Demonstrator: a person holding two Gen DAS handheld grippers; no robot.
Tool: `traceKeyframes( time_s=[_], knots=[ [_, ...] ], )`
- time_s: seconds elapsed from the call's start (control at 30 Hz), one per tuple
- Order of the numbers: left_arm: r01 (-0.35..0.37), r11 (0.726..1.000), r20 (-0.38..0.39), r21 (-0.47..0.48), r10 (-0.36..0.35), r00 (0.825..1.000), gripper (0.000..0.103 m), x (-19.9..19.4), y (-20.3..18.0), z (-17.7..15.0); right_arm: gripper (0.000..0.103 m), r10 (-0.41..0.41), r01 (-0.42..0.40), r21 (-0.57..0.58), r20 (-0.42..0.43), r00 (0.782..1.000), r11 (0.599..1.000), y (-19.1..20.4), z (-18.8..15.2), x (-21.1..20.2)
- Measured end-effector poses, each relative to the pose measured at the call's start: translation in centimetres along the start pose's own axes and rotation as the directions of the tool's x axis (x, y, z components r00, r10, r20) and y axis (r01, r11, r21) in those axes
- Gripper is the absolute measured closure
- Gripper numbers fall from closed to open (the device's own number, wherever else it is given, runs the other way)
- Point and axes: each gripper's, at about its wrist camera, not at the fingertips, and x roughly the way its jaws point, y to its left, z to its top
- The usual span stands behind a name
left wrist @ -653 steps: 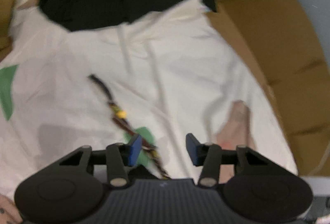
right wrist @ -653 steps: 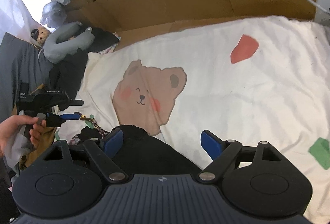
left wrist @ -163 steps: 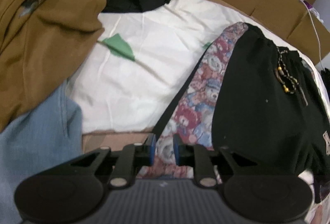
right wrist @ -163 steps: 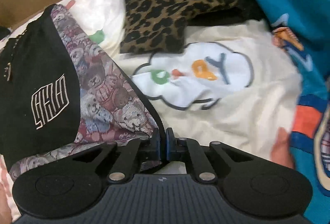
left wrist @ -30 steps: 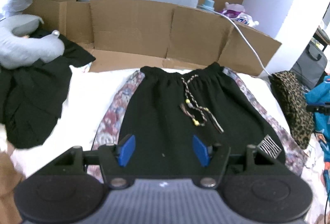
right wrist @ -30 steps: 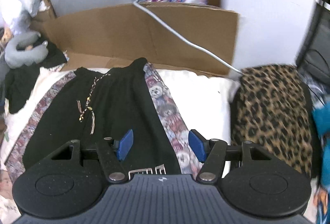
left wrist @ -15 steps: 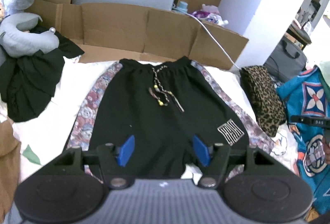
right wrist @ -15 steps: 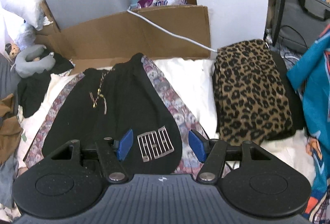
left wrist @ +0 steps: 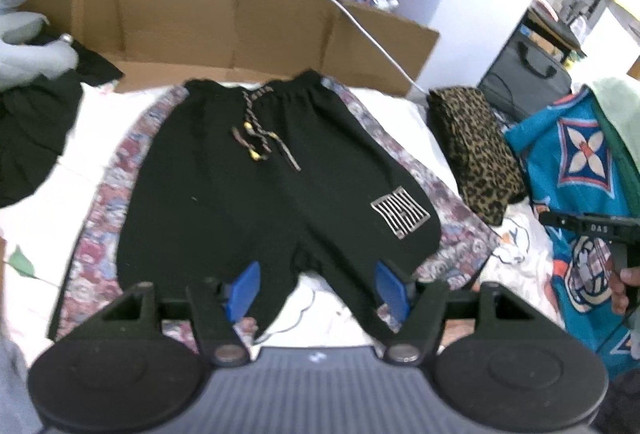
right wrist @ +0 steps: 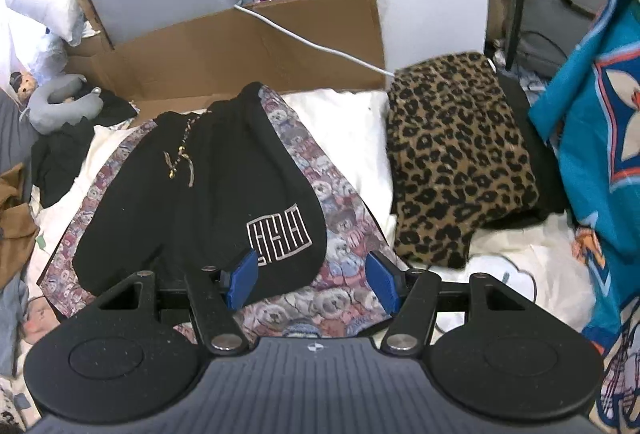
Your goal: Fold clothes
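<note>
A pair of black shorts (left wrist: 240, 186) with teddy-bear print side panels lies spread flat on the white bed sheet (left wrist: 400, 114), waistband far, legs toward me. A braided drawstring (left wrist: 260, 138) lies on the front and a white grid logo (left wrist: 400, 212) marks one leg. In the right wrist view the same shorts (right wrist: 200, 194) fill the centre left. My left gripper (left wrist: 316, 288) hovers open above the leg hems with nothing between its blue pads. My right gripper (right wrist: 310, 280) is open too, over the bear-print side panel (right wrist: 332, 218), holding nothing.
A folded leopard-print garment (right wrist: 452, 162) lies right of the shorts. Teal patterned fabric (right wrist: 600, 114) hangs at the far right. Cardboard walls (left wrist: 240, 26) stand behind the bed with a white cable (right wrist: 312, 44) across them. Black clothes (left wrist: 28, 138) and a grey neck pillow (right wrist: 60, 102) lie left.
Both grippers have drawn back from the shorts, so the whole garment, its leg hems and the leopard-print pile now show. Both stay open and empty.
</note>
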Motion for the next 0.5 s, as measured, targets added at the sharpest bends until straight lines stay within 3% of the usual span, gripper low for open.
traceKeyframes(
  time_s=[0.3, 0.5],
  knots=[
    [0.120, 0.992, -0.078, -0.030, -0.122, 0.989, 0.036, 7.5, -1.7, -3.5, 0.037, -0.003, 0.005, 0.041, -0.039, 0.999, 0.999, -1.9, -2.8, 2.7],
    [0.188, 0.972, -0.115, -0.142, -0.205, 0.972, 0.037, 12.4, -1.9, -6.2, 0.037, -0.038, 0.044, 0.093, -0.064, 0.997, 0.995, -4.3, -4.2, 5.1]
  ],
)
